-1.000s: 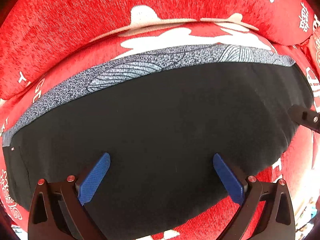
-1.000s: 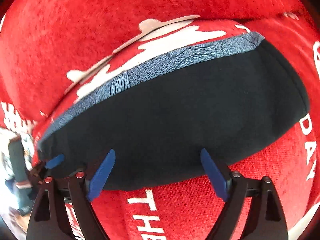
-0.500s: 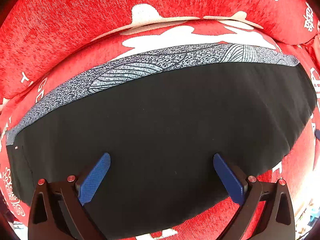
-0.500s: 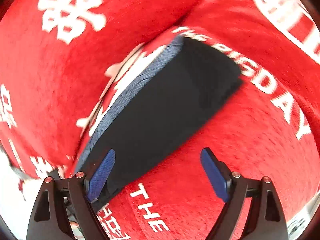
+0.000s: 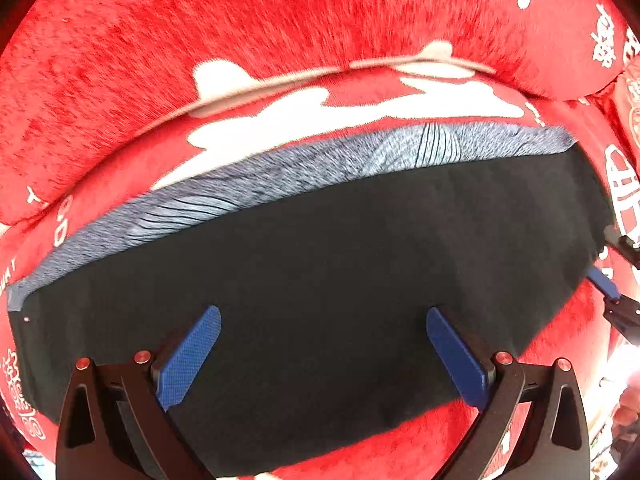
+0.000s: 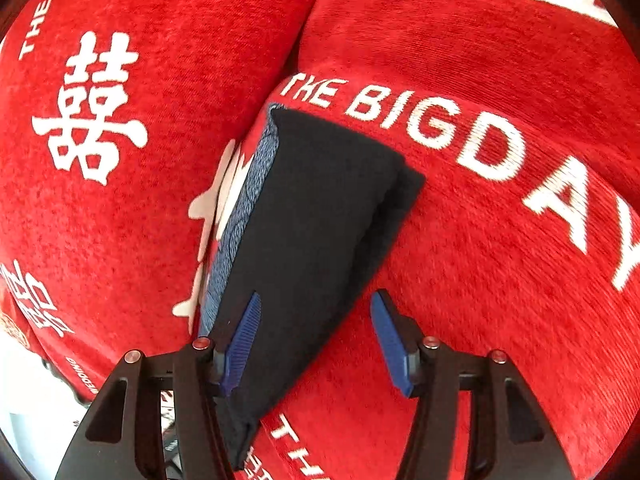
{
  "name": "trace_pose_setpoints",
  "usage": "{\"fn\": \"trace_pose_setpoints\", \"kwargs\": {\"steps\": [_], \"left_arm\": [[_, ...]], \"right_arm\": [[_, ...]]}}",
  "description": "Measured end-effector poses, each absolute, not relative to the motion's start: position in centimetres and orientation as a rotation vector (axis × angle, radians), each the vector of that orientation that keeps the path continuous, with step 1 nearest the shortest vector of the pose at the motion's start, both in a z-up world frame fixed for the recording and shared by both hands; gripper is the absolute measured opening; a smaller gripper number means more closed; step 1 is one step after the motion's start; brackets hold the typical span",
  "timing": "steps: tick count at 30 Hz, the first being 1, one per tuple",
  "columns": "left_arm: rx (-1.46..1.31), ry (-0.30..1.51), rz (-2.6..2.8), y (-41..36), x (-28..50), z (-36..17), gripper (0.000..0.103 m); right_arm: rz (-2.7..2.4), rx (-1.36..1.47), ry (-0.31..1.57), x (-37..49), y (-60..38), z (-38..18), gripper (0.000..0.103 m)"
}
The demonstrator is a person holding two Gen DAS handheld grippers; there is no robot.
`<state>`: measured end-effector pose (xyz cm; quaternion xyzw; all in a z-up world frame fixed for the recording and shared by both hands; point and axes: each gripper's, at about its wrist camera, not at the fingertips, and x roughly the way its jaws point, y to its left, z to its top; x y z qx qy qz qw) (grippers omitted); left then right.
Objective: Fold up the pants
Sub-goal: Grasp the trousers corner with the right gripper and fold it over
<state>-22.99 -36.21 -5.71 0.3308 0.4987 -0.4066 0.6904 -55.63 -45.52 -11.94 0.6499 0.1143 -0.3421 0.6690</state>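
The folded black pants (image 5: 320, 280) are seen lying flat on the red sofa cover (image 5: 240, 32), with a grey-blue patterned band (image 5: 360, 156) showing along their far edge, next to the back cushion. The left gripper (image 5: 323, 344) is held above the dark cloth, its blue pads (image 5: 188, 356) spread wide, and nothing is caught between them. Over at the right end of the pants, the right gripper (image 6: 316, 336) is seen lined up with the folded end; its jaws have just been closing and now stand at a middling gap. The end of the pants lies between the pads, close against the left one, but no squeeze on the cloth is seen. White lettering (image 6: 432, 128) is printed across the cover beside the pants.
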Motion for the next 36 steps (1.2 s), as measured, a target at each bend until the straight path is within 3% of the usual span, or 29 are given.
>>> {"fn": "trace_pose_setpoints", "kwargs": {"steps": [10, 21, 22, 24, 28, 32, 36], "left_arm": [[0.756, 1.112, -0.897, -36.6, -23.3, -6.8, 0.103], [0.744, 1.091, -0.876, -37.0, -24.2, -6.2, 0.1], [0.734, 1.082, -0.882, -37.0, -24.4, -5.6, 0.093], [0.702, 1.058, -0.906, -37.9, -24.3, -4.1, 0.091], [0.642, 0.995, -0.911, -41.7, -24.5, -2.7, 0.091], [0.698, 1.077, -0.833, -44.9, -23.9, -6.9, 0.093], [0.723, 0.987, -0.846, -44.9, -24.8, -7.2, 0.094]], "right_arm": [[-0.745, 1.502, 0.089, -56.6, -46.4, -13.0, 0.063], [-0.711, 1.515, 0.073, -55.9, -47.8, -13.2, 0.065], [-0.714, 1.504, 0.104, -55.1, -48.4, -12.9, 0.061], [-0.721, 1.498, 0.164, -53.9, -49.3, -12.6, 0.013], [-0.669, 1.491, 0.117, -54.1, -48.9, -12.1, 0.013], [-0.625, 1.417, 0.124, -53.9, -48.2, -9.9, 0.013], [-0.598, 1.288, 0.185, -51.8, -48.0, -6.5, 0.013]]}}
